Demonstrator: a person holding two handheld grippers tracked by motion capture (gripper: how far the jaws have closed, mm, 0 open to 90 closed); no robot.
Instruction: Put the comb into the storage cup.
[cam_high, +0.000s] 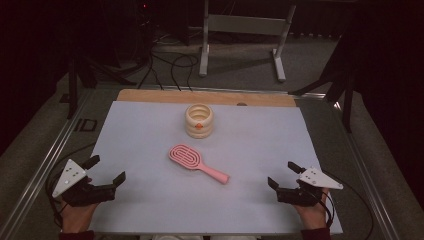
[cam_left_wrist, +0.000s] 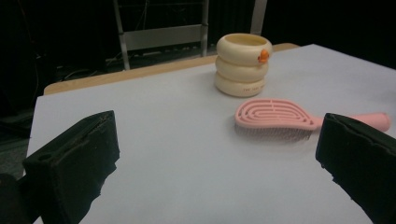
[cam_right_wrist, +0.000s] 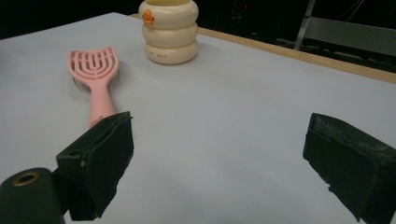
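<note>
While both grippers rest apart | left gripper jaws wide, empty | right gripper jaws wide, empty | hairbrush ahead between them, handle end toward right gripper, nearer | ringed cup beyond brush head

On the white-covered surface we see the pink slotted plastic hairbrush at the middle, the cream ringed cup just behind it, our left tongs and right tongs flanking near us.
</note>
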